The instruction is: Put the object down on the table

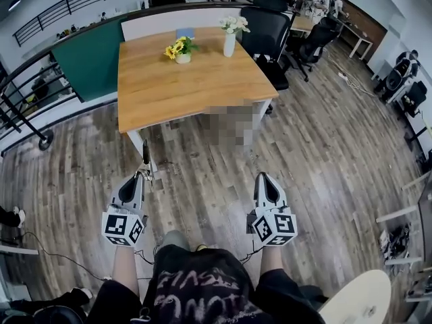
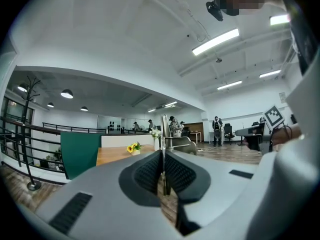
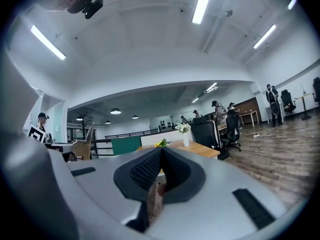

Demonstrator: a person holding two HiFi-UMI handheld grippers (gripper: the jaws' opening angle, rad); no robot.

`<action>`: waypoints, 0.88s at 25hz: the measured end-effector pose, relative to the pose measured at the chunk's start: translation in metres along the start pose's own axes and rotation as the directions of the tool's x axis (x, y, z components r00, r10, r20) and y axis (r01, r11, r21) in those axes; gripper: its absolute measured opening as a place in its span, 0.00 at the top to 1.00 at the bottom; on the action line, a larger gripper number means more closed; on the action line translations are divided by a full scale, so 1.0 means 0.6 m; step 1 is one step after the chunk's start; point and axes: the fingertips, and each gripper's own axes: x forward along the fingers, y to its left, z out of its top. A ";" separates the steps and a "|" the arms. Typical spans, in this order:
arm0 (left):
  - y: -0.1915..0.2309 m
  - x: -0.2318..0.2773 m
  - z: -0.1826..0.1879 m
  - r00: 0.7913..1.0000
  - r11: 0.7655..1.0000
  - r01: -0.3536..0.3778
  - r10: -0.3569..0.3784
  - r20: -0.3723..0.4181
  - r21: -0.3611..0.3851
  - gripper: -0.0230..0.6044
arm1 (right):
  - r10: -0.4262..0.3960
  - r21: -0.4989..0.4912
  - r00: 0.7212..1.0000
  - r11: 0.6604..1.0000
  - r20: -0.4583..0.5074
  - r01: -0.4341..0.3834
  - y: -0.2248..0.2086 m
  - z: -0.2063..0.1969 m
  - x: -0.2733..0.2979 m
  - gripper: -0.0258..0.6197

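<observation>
Thin metal obj (image 2: pixel 163 129) pinched edge-on in L gripper (image 1: pixel 143 173), jaws shut on it, obj sticking out past tips. It's over wood floor (image 1: pixel 202 187), near table (image 1: pixel 189 86) front edge, not touching. R gripper (image 1: pixel 264 176) jaws together, nothing betw. Yellow flowers (image 1: pixel 179 48) & white-flower vase (image 1: pixel 230 38) on table's far side.

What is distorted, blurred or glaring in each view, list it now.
Head view: even light, soft shadows; the wide lens bows the floorboards; a mosaic patch sits by the table. Left gripper view: heavy fisheye, dark corners, glaring ceiling lights; the left tool pinches a thin metal object, sharp against the room. Right gripper view: same fisheye and dark corners; strip light blown out.
</observation>
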 end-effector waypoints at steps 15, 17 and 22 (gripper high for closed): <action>0.080 0.157 -0.024 1.000 1.000 -0.004 0.004 0.007 -0.001 0.94 | -0.014 0.001 1.000 1.000 -0.003 0.014 -0.033 -0.030 0.173 0.95; 0.101 0.190 -0.022 1.000 1.000 -0.007 0.007 0.006 -0.004 0.94 | -0.012 -0.003 1.000 1.000 -0.006 0.012 -0.031 -0.027 0.213 0.95; 0.147 0.280 -0.013 1.000 0.999 0.019 -0.018 -0.013 0.031 0.94 | -0.034 0.005 0.999 0.999 0.000 0.034 -0.038 -0.014 0.315 0.95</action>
